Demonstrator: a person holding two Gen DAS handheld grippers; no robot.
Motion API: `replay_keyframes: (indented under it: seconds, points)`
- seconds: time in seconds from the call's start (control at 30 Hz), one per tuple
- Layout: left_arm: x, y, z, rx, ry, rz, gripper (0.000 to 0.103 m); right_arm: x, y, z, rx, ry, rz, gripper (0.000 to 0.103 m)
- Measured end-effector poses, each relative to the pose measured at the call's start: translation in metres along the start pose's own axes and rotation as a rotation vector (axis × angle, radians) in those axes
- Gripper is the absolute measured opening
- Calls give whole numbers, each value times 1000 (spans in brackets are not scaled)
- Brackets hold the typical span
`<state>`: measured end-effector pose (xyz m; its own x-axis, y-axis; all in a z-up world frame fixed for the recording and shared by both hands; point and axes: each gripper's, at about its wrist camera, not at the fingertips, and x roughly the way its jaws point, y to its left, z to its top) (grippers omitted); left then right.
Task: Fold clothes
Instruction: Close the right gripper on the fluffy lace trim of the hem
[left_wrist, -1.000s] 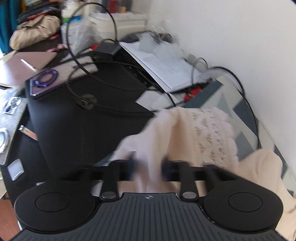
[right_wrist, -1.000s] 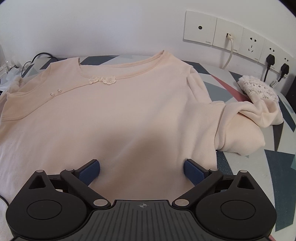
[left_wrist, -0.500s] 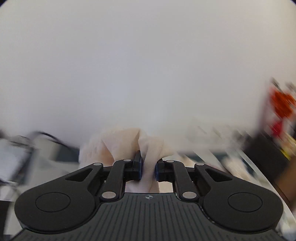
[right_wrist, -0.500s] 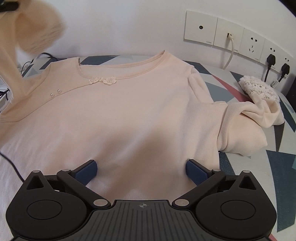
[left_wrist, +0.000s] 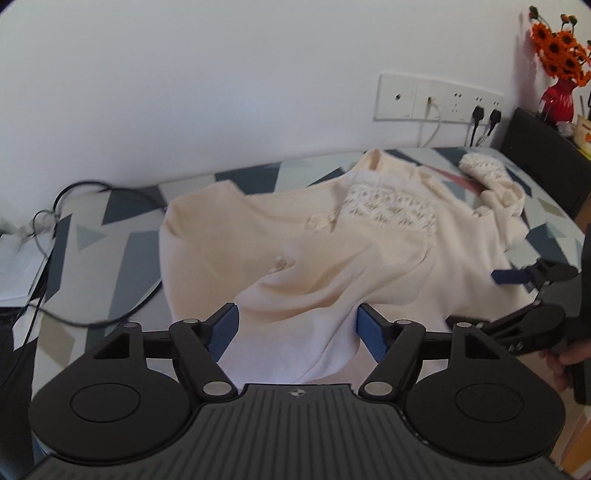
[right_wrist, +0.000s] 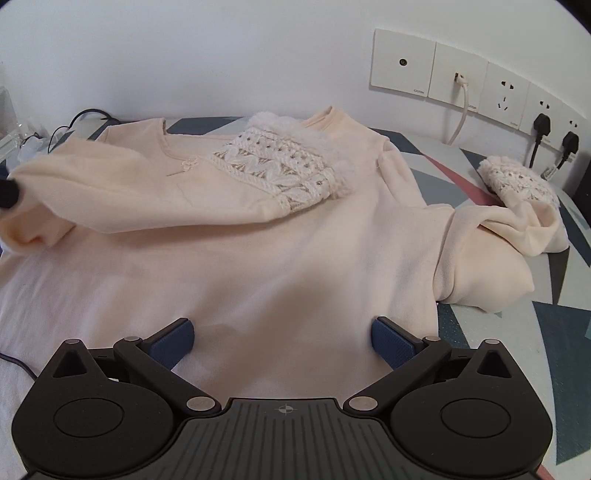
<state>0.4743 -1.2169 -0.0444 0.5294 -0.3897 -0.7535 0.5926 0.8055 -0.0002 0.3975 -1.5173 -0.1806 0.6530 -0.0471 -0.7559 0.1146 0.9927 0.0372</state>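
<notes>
A cream sweater (right_wrist: 295, 258) lies flat, front up, on the patterned table cover (right_wrist: 576, 332). Its left sleeve (right_wrist: 166, 199) is folded across the chest, and the lace cuff (right_wrist: 280, 170) rests near the neckline. My left gripper (left_wrist: 297, 328) hovers over that sleeve's upper part with its jaws opening. A ridge of sleeve cloth (left_wrist: 314, 295) lies loose between the blue pads. The other sleeve (right_wrist: 480, 273) sits bunched at the right, its lace cuff (right_wrist: 517, 181) by the wall. My right gripper (right_wrist: 282, 343) stands open over the sweater's lower body with nothing gripped.
Wall sockets (right_wrist: 461, 81) with plugged leads run along the back wall. Black cables (left_wrist: 85, 192) and papers (left_wrist: 18, 266) lie at the table's left end. Orange flowers in a red vase (left_wrist: 559, 96) and a black box (left_wrist: 546, 155) stand at the right. A hand (left_wrist: 565, 362) holds the right gripper.
The left gripper swung the sleeve from the cluttered left end across onto the sweater's chest, rolled upright, and its jaws came apart off the cloth. The right gripper stayed put.
</notes>
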Motion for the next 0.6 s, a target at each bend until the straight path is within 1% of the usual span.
replay_keyframes:
  seconds: [0.13, 0.33, 0.4, 0.57, 0.6]
  points:
    - [-5, 3, -12, 40, 26, 29, 77, -1, -1, 0, -1, -4, 2, 102]
    - [-7, 5, -29, 123, 66, 88, 78, 0, -3, 2, -9, 2, 13, 102]
    - [-9, 10, -33, 125, 72, 99, 78, 0, -3, 3, -9, 7, 18, 102]
    - [-5, 26, -45, 83, 105, 129, 78, 0, -6, 6, -8, 33, 34, 102]
    - [-3, 28, -48, 79, 111, 135, 78, -1, -8, 9, 3, 43, 43, 101]
